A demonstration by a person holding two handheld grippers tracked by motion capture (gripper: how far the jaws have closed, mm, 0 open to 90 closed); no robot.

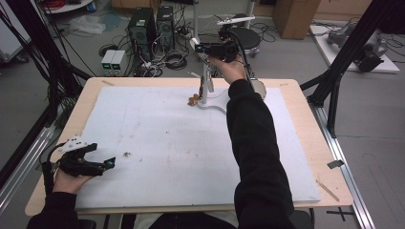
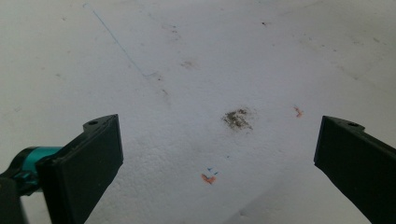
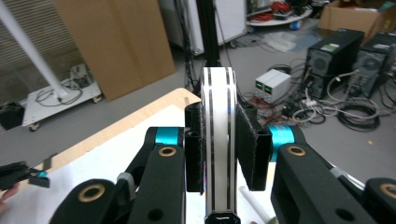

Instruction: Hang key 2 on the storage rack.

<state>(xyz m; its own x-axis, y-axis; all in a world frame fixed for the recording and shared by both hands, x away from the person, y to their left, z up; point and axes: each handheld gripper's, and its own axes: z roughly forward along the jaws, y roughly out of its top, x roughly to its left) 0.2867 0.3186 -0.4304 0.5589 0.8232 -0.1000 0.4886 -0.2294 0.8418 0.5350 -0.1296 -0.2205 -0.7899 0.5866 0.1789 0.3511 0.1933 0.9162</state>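
My right gripper (image 1: 206, 58) is held high over the table's far edge. In the right gripper view it (image 3: 220, 135) is shut on a white upright slab (image 3: 219, 154) with dark stripes along its narrow edge. In the high view the slab (image 1: 206, 84) stands upright, with a curved white foot (image 1: 215, 108) and a small brown piece (image 1: 193, 100) at its base. My left gripper (image 1: 101, 155) lies low at the near left of the white foam board (image 1: 181, 157), jaws wide apart. Nothing is between the jaws of the left gripper (image 2: 217, 140), which looks at bare board.
A dark smudge (image 2: 238, 119) and small orange marks (image 2: 208, 178) mark the board ahead of the left gripper. A round disc (image 1: 259, 88) lies by the right sleeve. Beyond the table are computer towers (image 1: 152, 26), cables and cardboard boxes (image 1: 293, 14) on the floor.
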